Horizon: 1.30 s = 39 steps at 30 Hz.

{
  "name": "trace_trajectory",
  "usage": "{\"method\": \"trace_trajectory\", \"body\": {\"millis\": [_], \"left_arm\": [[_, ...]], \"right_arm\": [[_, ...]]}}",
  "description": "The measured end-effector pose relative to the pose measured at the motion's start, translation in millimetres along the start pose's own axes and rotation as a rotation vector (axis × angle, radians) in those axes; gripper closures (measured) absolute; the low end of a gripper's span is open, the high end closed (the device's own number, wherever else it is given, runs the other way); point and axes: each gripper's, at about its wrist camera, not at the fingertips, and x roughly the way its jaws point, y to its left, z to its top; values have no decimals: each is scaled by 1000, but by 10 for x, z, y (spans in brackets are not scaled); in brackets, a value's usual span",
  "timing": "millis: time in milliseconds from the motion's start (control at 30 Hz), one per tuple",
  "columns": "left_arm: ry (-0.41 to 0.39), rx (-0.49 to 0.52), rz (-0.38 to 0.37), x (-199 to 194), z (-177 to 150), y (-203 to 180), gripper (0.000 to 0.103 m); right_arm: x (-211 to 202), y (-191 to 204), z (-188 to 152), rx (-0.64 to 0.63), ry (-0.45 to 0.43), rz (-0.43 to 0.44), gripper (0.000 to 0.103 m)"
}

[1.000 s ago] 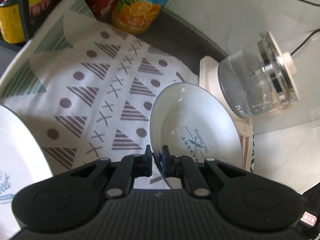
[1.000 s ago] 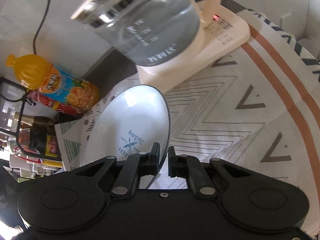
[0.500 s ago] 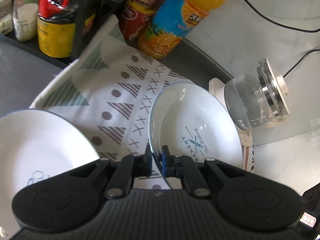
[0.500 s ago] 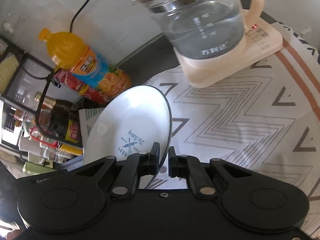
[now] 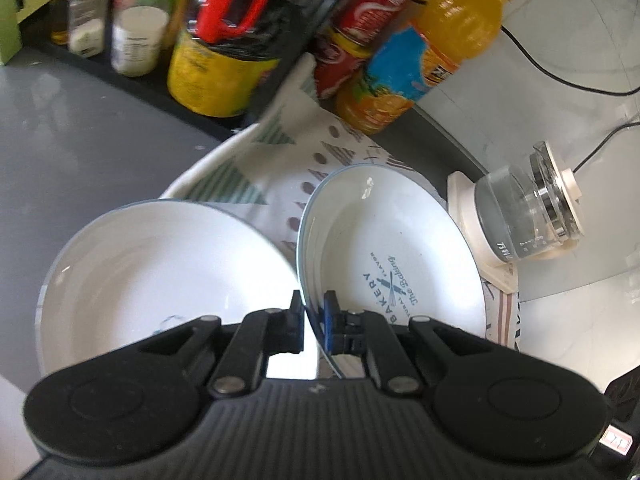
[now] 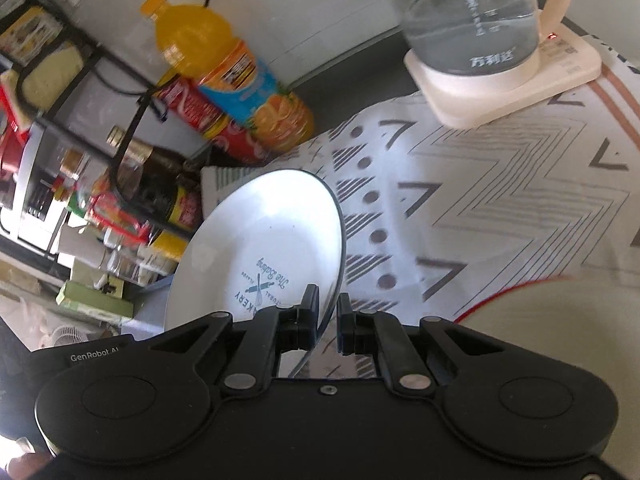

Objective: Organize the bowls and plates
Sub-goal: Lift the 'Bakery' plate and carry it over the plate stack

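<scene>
I see a white plate [image 5: 392, 264] with a blue rim and "Bakery" print, tilted on edge. Left of it lies a white bowl [image 5: 160, 276]. Right view shows a red-rimmed dish [image 6: 560, 312] beside the plate [image 6: 272, 248].

White plate [image 5: 400, 256] with a blue rim line is showing a blue bakery emblem. Second white plate [image 5: 160, 276] is carrying a faint blue mark. Cloth [image 6: 480, 208] is displaying grey zigzags, striped triangles, brown dots and a rust-brown stripe. Orange bottle [image 6: 228, 68] is wearing a blue label. Black fingers [image 5: 297, 320] are flanking one blue pad [image 5: 330, 322]. Surface [image 5: 80, 152] is appearing grey.
</scene>
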Motion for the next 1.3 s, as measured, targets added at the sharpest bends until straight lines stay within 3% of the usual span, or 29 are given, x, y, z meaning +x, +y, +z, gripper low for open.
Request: {"method": "trace_trajectory", "body": {"millis": [533,1300], "left_arm": [[1,-54,38,-325,-274,785,96],[61,-105,68,-244,-435,1255,94]], "right_arm": [[142,416,-611,-52,57,15,95],[434,597,-930,-123,107,-41,95]]}}
